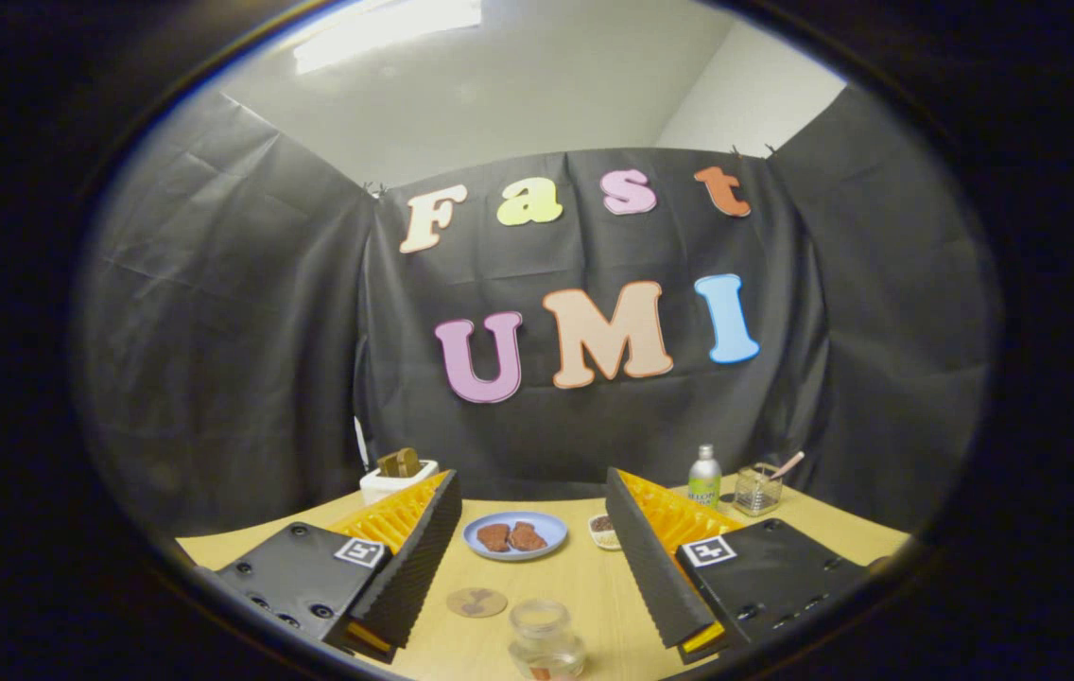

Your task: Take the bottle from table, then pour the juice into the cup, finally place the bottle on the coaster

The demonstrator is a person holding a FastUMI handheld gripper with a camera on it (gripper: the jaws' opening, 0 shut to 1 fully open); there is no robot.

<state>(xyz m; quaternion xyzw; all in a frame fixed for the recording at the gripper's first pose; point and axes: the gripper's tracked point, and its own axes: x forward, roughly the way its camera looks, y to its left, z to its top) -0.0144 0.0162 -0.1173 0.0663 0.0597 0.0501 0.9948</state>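
- Your gripper [537, 577] hangs over the wooden table [594, 596] with its fingers spread wide and nothing between them.
- The clear glass cup [545, 640] stands nearest, low between your fingers; a straight push forward could tip it.
- The round coaster [476, 602] lies just beside the cup, bare, on the side of your left finger.
- Beyond the cup, the blue plate [515, 535] with brown pieces and a small dish [604, 532] sit in the direct lane.
- The bottle [704, 477] stands upright far beyond the cup, past your right finger, near the table's back edge and close beside a glass jar [757, 490]; a wide approach there risks knocking the jar.
- A white box [395, 480] sits on the far side from the bottle, so the open room lies mid-table, ahead of the plate.
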